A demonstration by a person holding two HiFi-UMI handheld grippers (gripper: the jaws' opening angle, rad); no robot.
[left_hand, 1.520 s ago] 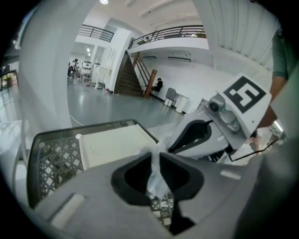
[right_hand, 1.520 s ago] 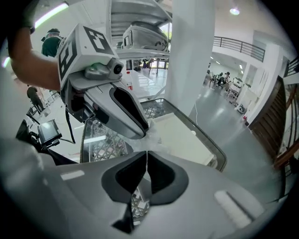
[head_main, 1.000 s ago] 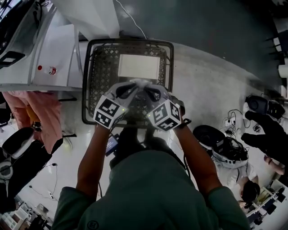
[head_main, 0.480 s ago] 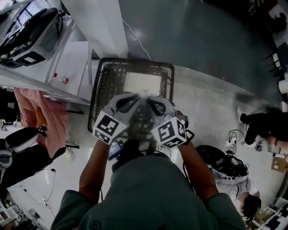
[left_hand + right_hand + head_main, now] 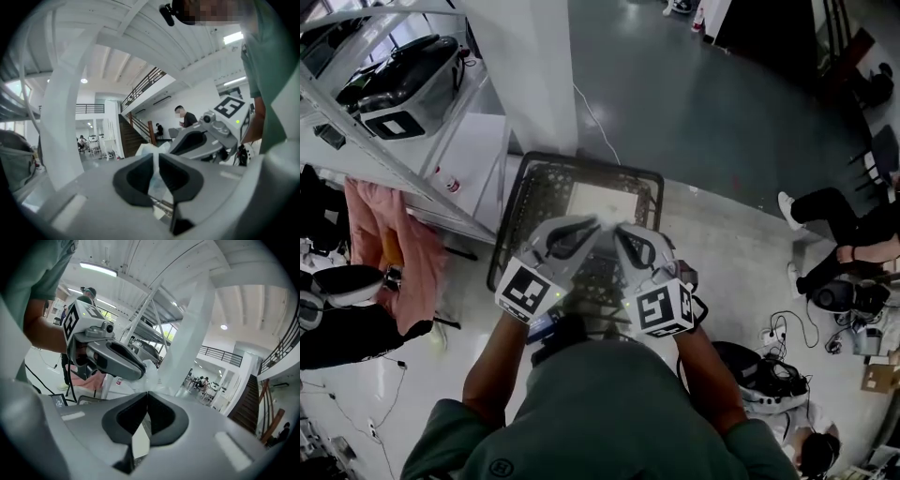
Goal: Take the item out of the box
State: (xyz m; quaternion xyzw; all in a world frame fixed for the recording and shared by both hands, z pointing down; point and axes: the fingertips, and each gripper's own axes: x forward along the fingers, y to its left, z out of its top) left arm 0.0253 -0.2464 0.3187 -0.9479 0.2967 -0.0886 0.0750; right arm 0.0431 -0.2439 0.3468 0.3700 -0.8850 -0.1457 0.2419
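My left tongs (image 5: 156, 159) and right tongs (image 5: 147, 397) are both clamped on the top of a clear bag (image 5: 149, 151), tips nearly touching, above the black basket (image 5: 517, 202) on the floor

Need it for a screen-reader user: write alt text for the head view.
From above, a person holds the left tool and right tool tip to tip over a black mesh basket on the floor, both pinching clear plastic. A flat white object lies in the basket; a shelf stands left.
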